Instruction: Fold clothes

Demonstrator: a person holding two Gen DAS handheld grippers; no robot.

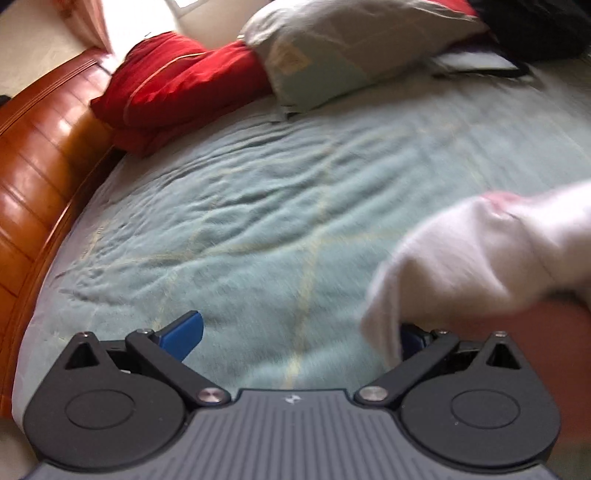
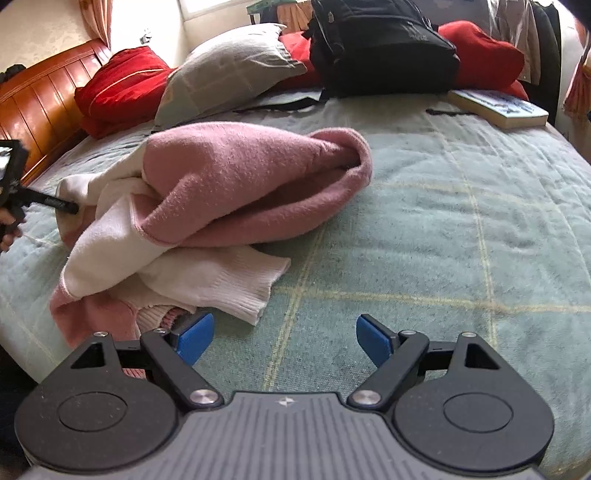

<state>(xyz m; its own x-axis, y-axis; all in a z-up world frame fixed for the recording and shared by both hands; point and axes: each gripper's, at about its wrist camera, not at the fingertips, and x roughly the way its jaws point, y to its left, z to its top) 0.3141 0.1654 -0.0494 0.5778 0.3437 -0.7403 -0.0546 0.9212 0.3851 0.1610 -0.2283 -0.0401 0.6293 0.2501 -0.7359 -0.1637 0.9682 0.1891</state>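
- Two blue pads of your left gripper (image 1: 299, 336) stand spread in the left wrist view, the right pad hidden behind a white sleeve of the sweater (image 1: 480, 254); blurred frame.
- Right wrist view: your right gripper (image 2: 284, 338) spread, empty, above the green bedspread (image 2: 443, 229); pink-and-white sweater (image 2: 221, 199) bunched left, touching its left pad.

A bed (image 2: 461, 206) with a pale green checked cover fills the room; polished wooden headboard (image 2: 40, 99) left, bright window (image 2: 210, 7) far.
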